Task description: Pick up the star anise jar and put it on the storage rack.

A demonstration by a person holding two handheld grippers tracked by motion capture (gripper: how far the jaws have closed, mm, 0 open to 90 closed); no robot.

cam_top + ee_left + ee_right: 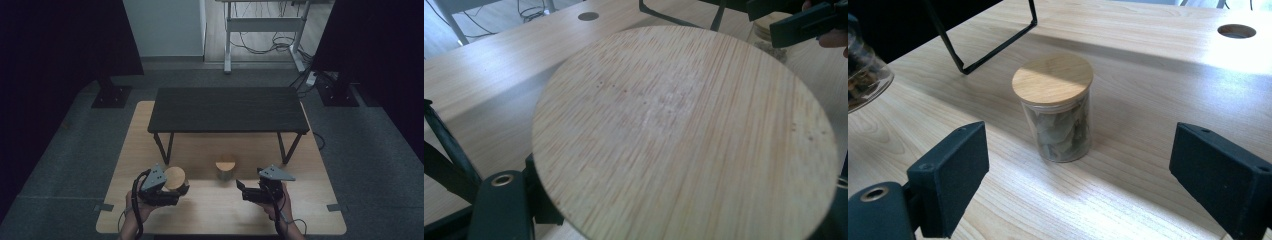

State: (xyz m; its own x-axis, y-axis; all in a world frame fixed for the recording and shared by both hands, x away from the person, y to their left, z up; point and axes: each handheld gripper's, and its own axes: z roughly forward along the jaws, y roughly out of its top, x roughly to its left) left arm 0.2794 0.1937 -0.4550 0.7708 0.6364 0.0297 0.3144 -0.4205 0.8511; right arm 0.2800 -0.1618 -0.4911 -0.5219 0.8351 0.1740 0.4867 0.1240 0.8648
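Left gripper clamps a bamboo-lidded glass jar; right gripper gapes empty toward the jar of leaves mid-desk — slick, breakable, so grip its sides.

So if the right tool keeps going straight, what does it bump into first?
Most likely the jar with the wooden lid, standing on the table right ahead between the right tool's open jaws.

A low black stand sits on the wooden table. Cables lie on the floor behind, under a white frame.
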